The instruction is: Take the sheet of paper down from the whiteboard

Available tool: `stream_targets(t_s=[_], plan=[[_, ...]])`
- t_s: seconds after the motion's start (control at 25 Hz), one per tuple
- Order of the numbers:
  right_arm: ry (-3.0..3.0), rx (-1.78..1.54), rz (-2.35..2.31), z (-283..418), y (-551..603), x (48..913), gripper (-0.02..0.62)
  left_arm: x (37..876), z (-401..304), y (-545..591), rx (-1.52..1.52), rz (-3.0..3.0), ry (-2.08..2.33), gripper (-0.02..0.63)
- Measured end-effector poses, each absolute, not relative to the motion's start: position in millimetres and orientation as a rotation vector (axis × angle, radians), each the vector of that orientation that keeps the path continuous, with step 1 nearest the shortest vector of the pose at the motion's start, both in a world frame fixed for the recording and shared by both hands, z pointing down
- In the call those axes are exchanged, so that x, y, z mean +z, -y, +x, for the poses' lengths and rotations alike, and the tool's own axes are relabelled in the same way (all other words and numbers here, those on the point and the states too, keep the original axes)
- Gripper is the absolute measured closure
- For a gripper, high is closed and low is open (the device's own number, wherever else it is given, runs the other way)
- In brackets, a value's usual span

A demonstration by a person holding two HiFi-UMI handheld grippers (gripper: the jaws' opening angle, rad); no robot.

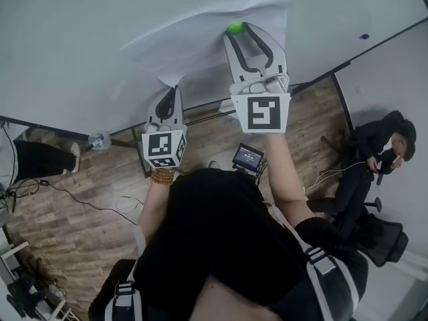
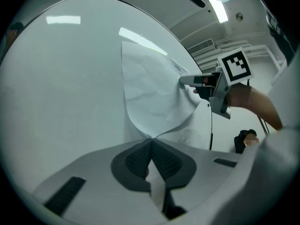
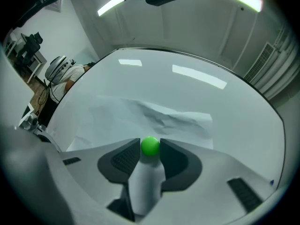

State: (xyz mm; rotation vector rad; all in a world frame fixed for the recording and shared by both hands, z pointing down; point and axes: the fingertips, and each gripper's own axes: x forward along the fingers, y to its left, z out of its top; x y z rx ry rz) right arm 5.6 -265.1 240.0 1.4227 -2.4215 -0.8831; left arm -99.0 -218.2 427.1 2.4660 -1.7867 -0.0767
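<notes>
Paper (image 1: 200,39) lies crumpled against the whiteboard (image 1: 73,52). One corner of it is pinched in the left tongs (image 1: 175,91), whose jaws are closed together on it. Up the sheet and to the right of those tongs, a green ball magnet (image 1: 235,27) pins the paper to the board. The right tongs (image 1: 242,31) stand with jaws apart on either side of the magnet, the ball just between the pads. Well off to the right of the right tongs, a small blue dot (image 1: 364,37) marks the board. Beneath both tongs runs a wooden floor (image 1: 100,206), with a small lit screen (image 1: 249,156) under the right tongs. A seated person in dark clothes (image 1: 381,152) is far right of the right tongs. Another person's legs (image 1: 40,159) show far left of the left tongs. Strip lights (image 3: 112,3) run along the ceiling above the right tongs.
</notes>
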Motion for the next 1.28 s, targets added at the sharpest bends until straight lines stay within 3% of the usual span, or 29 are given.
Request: stream_targets(t_s=[1.28], plan=[[2.416, -0.928, 1.393, 2.7, 264.4, 237.6, 0.474, 420.8, -94.9, 220.2, -0.096, 2.464, 1.815, 0.597]])
